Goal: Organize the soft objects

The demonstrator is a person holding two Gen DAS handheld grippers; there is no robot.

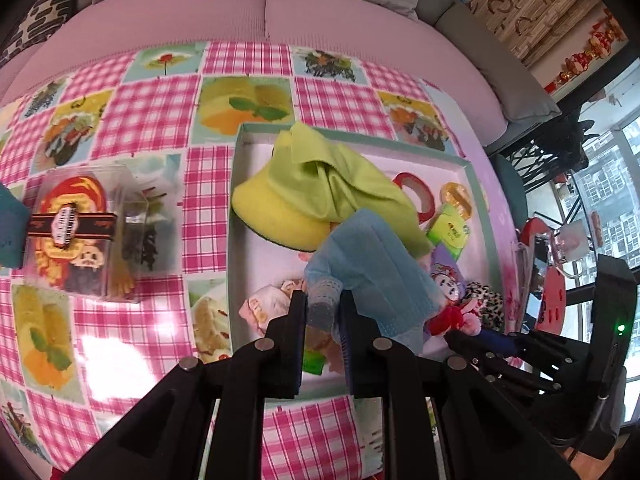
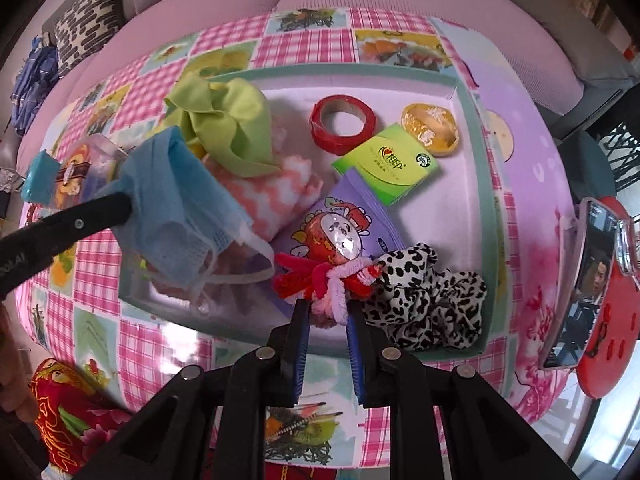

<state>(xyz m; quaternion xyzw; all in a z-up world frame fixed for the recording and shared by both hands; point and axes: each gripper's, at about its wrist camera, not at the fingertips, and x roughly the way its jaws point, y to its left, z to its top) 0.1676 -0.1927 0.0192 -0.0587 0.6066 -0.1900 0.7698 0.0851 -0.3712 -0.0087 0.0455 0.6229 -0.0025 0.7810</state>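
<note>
We find both grippers over the tray (image 2: 464, 92), the left gripper (image 1: 323, 312) clamped on a blue face mask (image 1: 372, 256) and the right gripper (image 2: 328, 308) on a pipe-cleaner toy (image 2: 320, 276), so we judge lowering and release come next.

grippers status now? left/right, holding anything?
Left gripper: closed on the blue face mask, above the tray.
Right gripper: closed on the red-and-pink pipe-cleaner ornament.

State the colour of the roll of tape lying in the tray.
The roll of tape is red, clearest in the right wrist view.
</note>
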